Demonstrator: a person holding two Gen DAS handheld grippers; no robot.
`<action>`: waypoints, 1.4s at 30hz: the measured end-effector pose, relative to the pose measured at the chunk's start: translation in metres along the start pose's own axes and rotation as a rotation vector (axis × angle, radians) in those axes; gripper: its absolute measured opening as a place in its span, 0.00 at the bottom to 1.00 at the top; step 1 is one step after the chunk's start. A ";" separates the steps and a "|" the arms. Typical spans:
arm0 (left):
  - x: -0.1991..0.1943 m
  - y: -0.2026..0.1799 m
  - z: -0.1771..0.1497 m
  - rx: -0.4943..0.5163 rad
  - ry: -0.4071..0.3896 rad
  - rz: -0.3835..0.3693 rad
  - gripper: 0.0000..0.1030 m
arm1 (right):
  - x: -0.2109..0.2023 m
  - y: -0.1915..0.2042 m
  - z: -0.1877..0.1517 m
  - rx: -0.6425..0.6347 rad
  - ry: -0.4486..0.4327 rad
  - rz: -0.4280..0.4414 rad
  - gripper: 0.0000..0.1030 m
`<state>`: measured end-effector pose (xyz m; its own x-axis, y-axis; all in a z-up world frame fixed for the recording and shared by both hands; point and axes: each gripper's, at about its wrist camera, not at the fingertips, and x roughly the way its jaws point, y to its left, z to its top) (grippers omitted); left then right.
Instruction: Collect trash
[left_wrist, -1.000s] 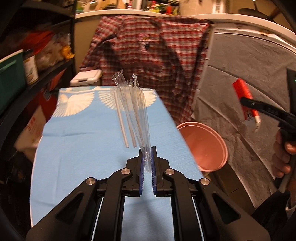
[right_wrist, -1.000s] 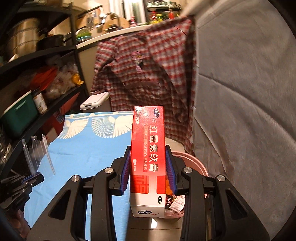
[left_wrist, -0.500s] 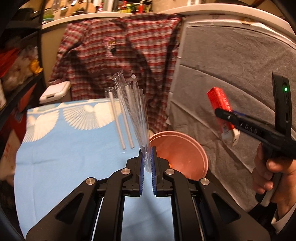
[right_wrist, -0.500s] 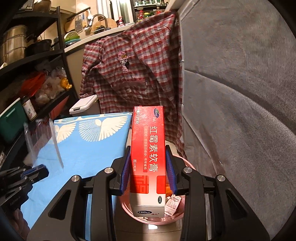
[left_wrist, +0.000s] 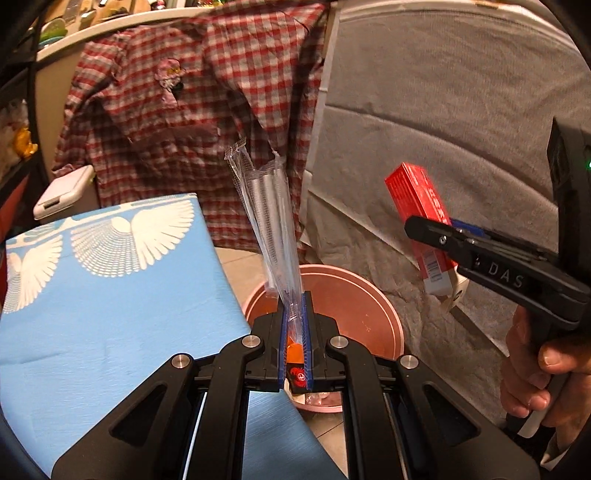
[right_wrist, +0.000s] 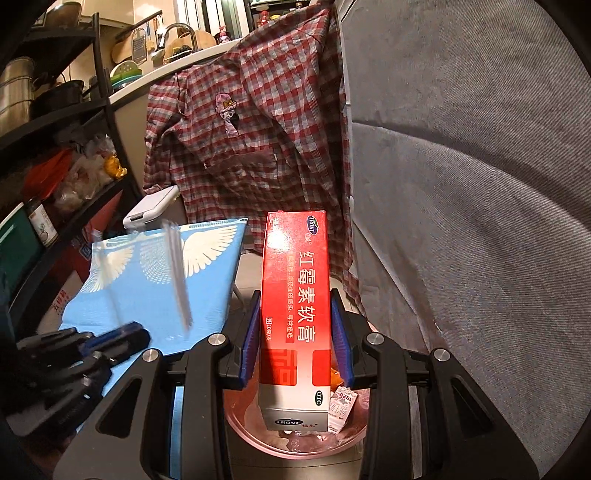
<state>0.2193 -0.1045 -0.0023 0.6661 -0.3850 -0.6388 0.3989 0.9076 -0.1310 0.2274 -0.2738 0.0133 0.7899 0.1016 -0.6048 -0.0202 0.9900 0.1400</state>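
- At lower centre, the left tool (left_wrist: 296, 325) clamps a bundle of clear straw wrappers (left_wrist: 264, 218), which fans upward.
- Behind it sits a pink bin (left_wrist: 354, 299) with scraps inside.
- At right, a hand (left_wrist: 539, 373) holds the right tool (left_wrist: 424, 229), gripping a red box (left_wrist: 421, 218).
- A blue, wing-patterned counter (left_wrist: 110, 306) fills the left.

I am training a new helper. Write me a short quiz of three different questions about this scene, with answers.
1. True or false: the left gripper is shut on the clear plastic straw wrappers.
2. What does the right gripper hold? A) glass jar B) red cardboard medicine box C) checked shirt
3. Fill in: below both grippers stands the round pink plastic ____.

Key: 1 true; 2 B; 3 basin, which already holds some scraps.
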 end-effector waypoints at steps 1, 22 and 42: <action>0.005 -0.001 0.000 0.002 0.008 -0.003 0.07 | 0.002 -0.001 0.000 0.001 0.002 0.001 0.35; 0.020 0.006 0.002 -0.041 0.027 0.025 0.29 | 0.004 -0.007 0.004 0.012 -0.004 -0.032 0.52; -0.176 -0.002 -0.050 -0.087 -0.207 0.184 0.83 | -0.143 0.036 -0.075 -0.019 -0.121 -0.125 0.87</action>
<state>0.0696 -0.0305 0.0724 0.8401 -0.2306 -0.4910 0.2102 0.9728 -0.0973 0.0681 -0.2454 0.0462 0.8548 -0.0336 -0.5178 0.0722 0.9959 0.0545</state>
